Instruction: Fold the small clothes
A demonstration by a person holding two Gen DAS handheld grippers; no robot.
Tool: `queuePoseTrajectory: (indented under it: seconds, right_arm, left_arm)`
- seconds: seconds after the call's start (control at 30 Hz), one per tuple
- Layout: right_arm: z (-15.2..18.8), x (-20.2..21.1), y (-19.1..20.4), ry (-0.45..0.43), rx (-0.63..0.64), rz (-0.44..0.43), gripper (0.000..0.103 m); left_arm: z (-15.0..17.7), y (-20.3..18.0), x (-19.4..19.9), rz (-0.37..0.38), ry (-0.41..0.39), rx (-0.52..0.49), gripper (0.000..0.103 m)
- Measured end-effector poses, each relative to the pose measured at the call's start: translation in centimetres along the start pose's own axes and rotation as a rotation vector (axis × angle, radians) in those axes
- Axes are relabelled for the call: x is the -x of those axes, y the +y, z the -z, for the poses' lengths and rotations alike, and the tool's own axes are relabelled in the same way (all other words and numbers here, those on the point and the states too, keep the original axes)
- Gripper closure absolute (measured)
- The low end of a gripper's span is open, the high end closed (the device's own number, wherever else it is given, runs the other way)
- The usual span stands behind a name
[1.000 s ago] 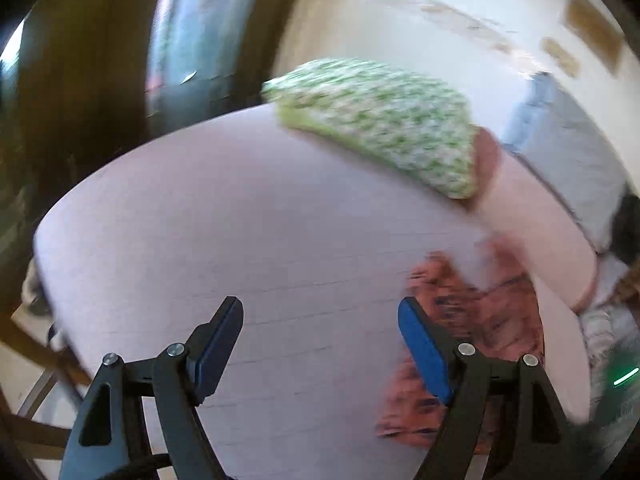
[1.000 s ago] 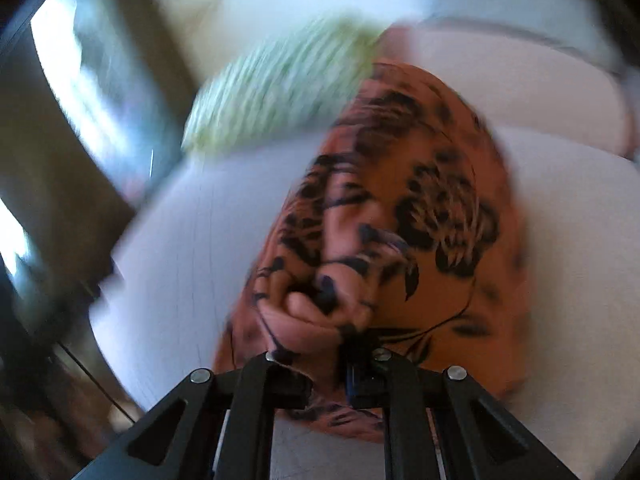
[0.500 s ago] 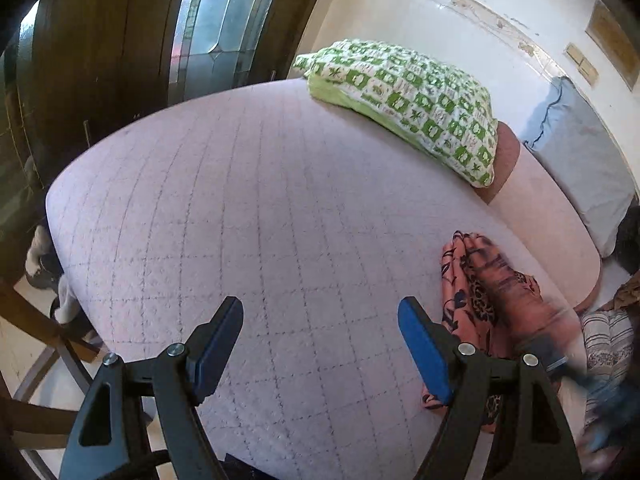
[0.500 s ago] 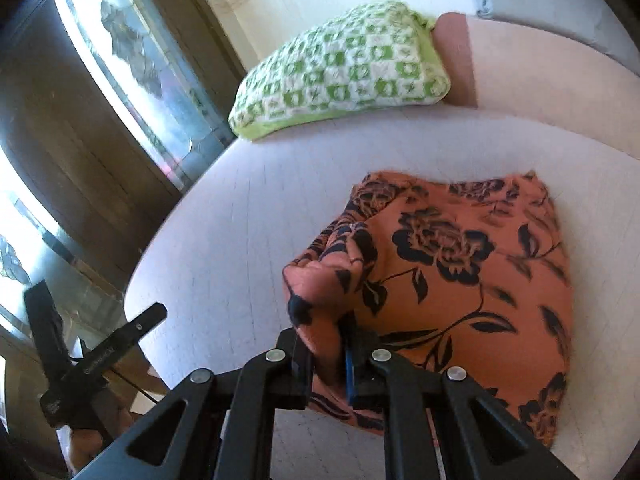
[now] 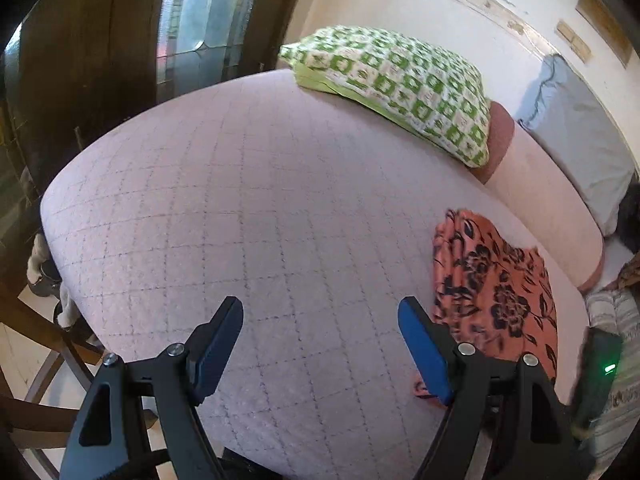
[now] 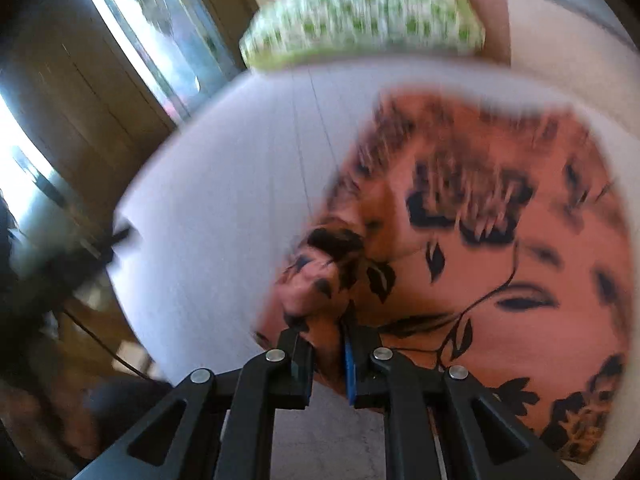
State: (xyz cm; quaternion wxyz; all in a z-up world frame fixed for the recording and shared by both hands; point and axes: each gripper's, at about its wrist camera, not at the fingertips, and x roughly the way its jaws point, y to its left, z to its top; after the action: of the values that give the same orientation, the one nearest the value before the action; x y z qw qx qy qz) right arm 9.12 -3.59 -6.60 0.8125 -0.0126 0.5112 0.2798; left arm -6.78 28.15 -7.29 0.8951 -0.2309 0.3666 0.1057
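Note:
An orange cloth with black flowers (image 5: 496, 292) lies on the pale quilted bed (image 5: 256, 216), at the right in the left wrist view. My left gripper (image 5: 320, 340) is open and empty, low over the bed to the left of the cloth. My right gripper (image 6: 326, 348) is shut on a bunched corner of the orange cloth (image 6: 480, 248), the rest of which spreads flat to the right in the blurred right wrist view.
A green and white checked pillow (image 5: 396, 84) lies at the bed's far side, also in the right wrist view (image 6: 360, 24). A pink bolster (image 5: 548, 200) and a grey pillow (image 5: 576, 136) are at the right. Wooden chair legs (image 5: 36, 364) stand left of the bed.
The cloth has come down from hanging bunched to lying spread on the bed, its corner still in my right gripper, which has moved closer to it. The left gripper has stayed open.

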Motion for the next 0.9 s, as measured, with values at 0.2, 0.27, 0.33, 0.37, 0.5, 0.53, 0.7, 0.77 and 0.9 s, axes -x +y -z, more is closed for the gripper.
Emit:
queuePoseTrajectory:
  seconds: [0.2,0.27,0.33,0.37,0.5,0.53,0.7,0.77,0.9]
  right_arm:
    - [2.0,2.8,0.6,-0.071,0.078,-0.165,0.041]
    - [3.5,3.5,0.2,-0.079,0.072,-0.190,0.041]
    - [4.6,4.9,-2.4,-0.118,-0.032,-0.255,0.041]
    - [5.2,6.0,-3.9,-0.146,-0.090,-0.271,0.041]
    - [7.7,9.8,-8.7,-0.236,-0.244,-0.297,0.041]
    - [8.0,10.5,-9.7,-0.248,-0.262,-0.297,0.041]
    - [7.7,12.7,-12.8,-0.294,-0.334,-0.321,0.041]
    - [7.7,12.9,-13.9,-0.297,-0.373,-0.343,0.041]
    - [7.9,12.5,-15.2,-0.300,-0.418,-0.367,0.041]
  left_arm:
    - [0.0,-3.7,-0.8,0.064,0.056,-0.069,0.023]
    - [0.0,-5.4,-1.4,0.109,0.097,-0.098,0.023]
    - [0.4,-7.4,-2.0,0.114,0.115,-0.137,0.023]
    - [0.7,-8.3,-2.3,0.114,0.131,-0.158,0.023]
    - [2.6,-11.3,-3.6,0.127,0.198,-0.204,0.023]
    - [2.8,-11.7,-4.1,0.121,0.214,-0.204,0.023]
    - [3.6,-11.9,-6.8,0.098,0.309,-0.159,0.037]
    - [3.4,-11.5,-7.8,0.128,0.354,-0.093,0.056]
    - [2.9,-10.0,-7.6,0.200,0.358,0.049,0.086]
